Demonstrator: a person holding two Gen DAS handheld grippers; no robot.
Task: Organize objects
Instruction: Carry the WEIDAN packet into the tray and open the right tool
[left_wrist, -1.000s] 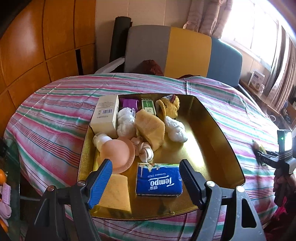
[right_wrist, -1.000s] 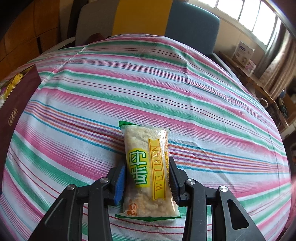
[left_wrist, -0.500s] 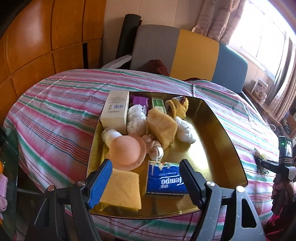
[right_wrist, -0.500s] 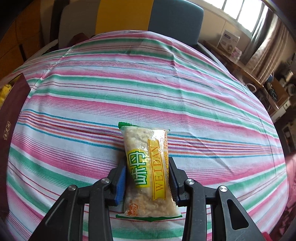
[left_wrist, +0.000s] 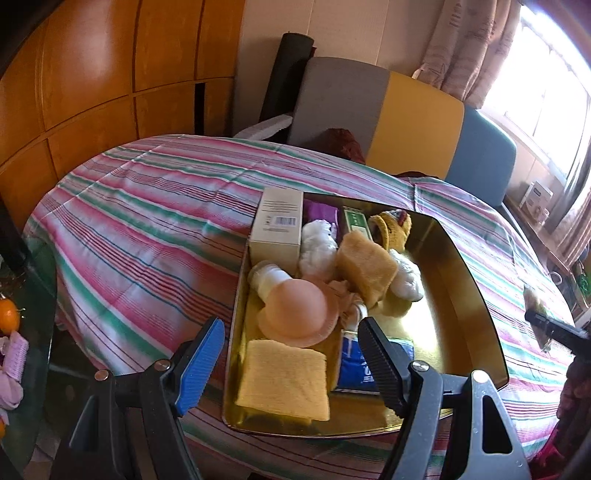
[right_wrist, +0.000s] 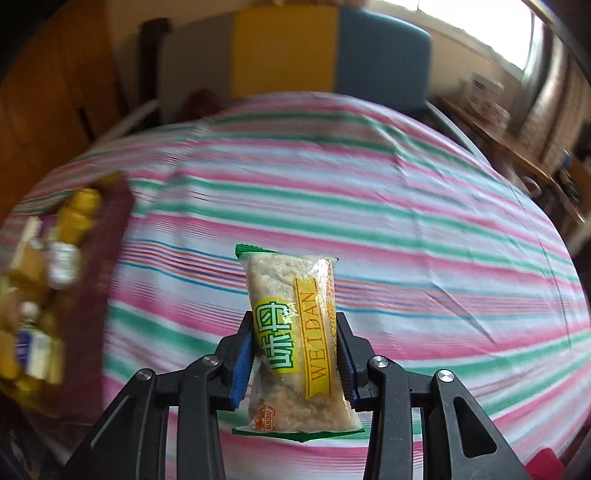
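Note:
My right gripper is shut on a clear snack packet with green and yellow print, held above the striped tablecloth. The gold tray lies on the table, filled with several items: a white box, a peach cap, a yellow sponge, a blue tissue pack, and soft toys. The tray also shows blurred at the left of the right wrist view. My left gripper is open and empty over the tray's near edge. The right gripper shows at the far right of the left wrist view.
A grey, yellow and blue chair back stands behind the table. Orange wood panels line the left wall. A glass side table with pink items and an orange sits at the lower left. A sideboard with boxes stands at the right.
The right gripper lifted the snack packet off the cloth and swung left, bringing the tray into its view. The left gripper drifted left and back, still open.

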